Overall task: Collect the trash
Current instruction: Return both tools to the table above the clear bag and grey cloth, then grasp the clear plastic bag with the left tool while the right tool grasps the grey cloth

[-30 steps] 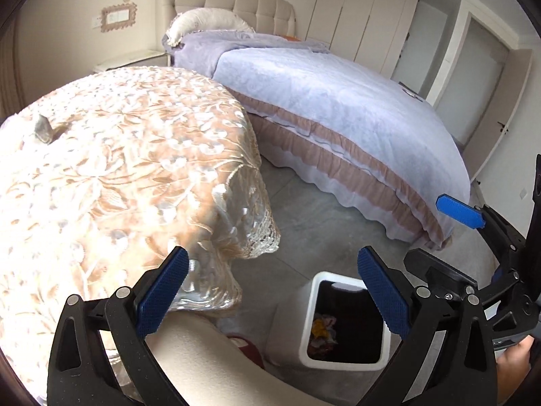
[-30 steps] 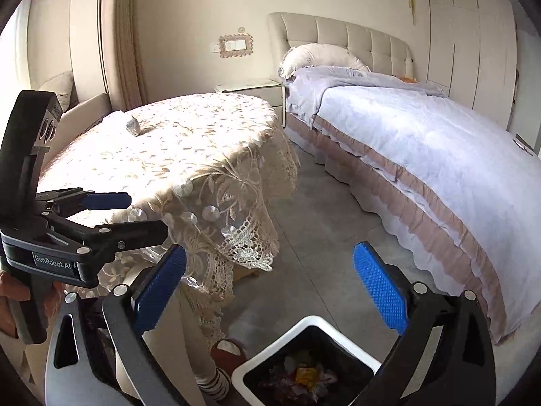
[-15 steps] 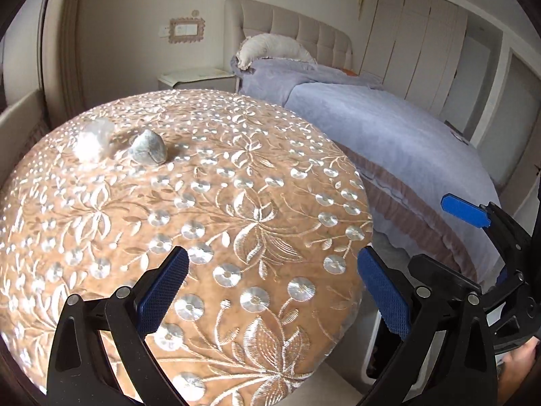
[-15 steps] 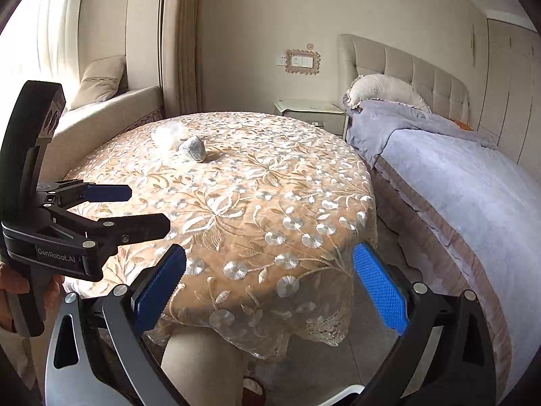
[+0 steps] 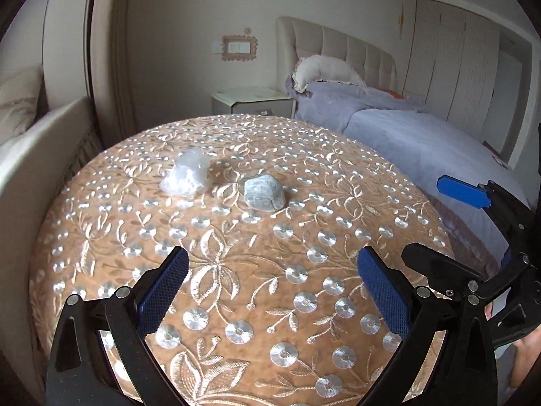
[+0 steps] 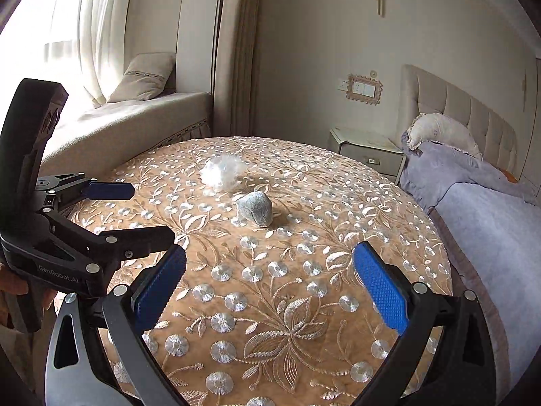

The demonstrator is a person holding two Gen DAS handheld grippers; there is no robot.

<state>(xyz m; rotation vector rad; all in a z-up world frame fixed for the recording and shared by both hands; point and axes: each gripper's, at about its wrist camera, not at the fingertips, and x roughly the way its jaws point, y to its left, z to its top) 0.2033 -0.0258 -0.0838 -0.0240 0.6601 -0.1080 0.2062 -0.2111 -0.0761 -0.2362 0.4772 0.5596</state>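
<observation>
Two pieces of trash lie on the round table (image 5: 304,304): a crumpled clear plastic wad (image 5: 187,174) and a grey crumpled paper ball (image 5: 263,192), a little apart. Both also show in the right wrist view, the plastic wad (image 6: 221,171) behind the grey ball (image 6: 254,208). My left gripper (image 5: 274,291) is open and empty over the near part of the table, short of the trash. My right gripper (image 6: 268,286) is open and empty beside it. Each gripper shows in the other's view, the right (image 5: 473,237) and the left (image 6: 101,216).
The table has a beige embroidered cloth (image 6: 304,304). A bed (image 5: 422,135) with a lilac cover stands to the right, a nightstand (image 5: 252,101) behind the table, a window seat (image 6: 118,128) at the left. The bin is out of view.
Both grippers have risen from over the floor bin and swung up toward the tabletop. The trash pieces have come closer in view. Both grippers stayed open.
</observation>
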